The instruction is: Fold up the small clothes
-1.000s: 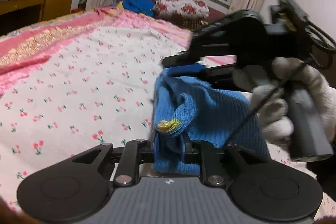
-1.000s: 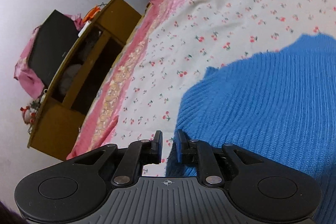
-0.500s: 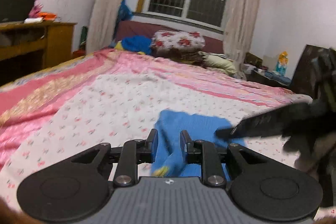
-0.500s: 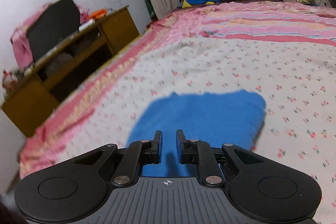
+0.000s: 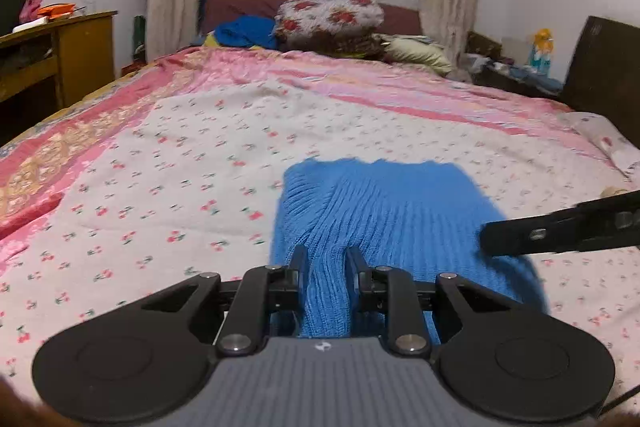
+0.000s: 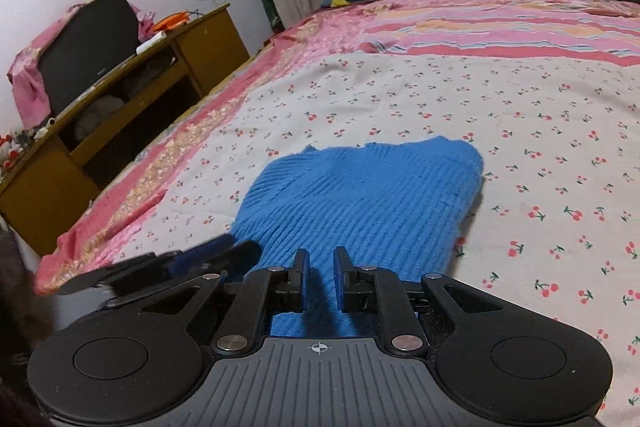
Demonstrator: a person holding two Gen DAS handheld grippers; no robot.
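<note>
A blue ribbed knit garment [image 5: 392, 211] lies spread on the cherry-print bedsheet [image 5: 160, 187]. My left gripper [image 5: 327, 259] sits at its near left edge. A raised ridge of the knit is pinched between the pads while the jaws ease slightly apart. In the right wrist view the same garment [image 6: 360, 195] lies flat, and my right gripper [image 6: 320, 263] hangs over its near edge. Its jaws are closing, a narrow gap still shows, and blue fabric lies under it. One right finger [image 5: 520, 235] reaches in from the right. The left fingers [image 6: 192, 259] show at lower left.
A wooden cabinet [image 6: 120, 99] with a dark screen stands along the bed's left side. Floral pillows [image 5: 332, 15] and a heap of blue clothes [image 5: 244, 33] lie at the far end. Dark furniture [image 5: 604, 75] stands at the right.
A second ago the garment hung bunched in the air from my left gripper, close to the right one. Now it lies spread flat on the bed. Both grippers have drawn back to its near edge.
</note>
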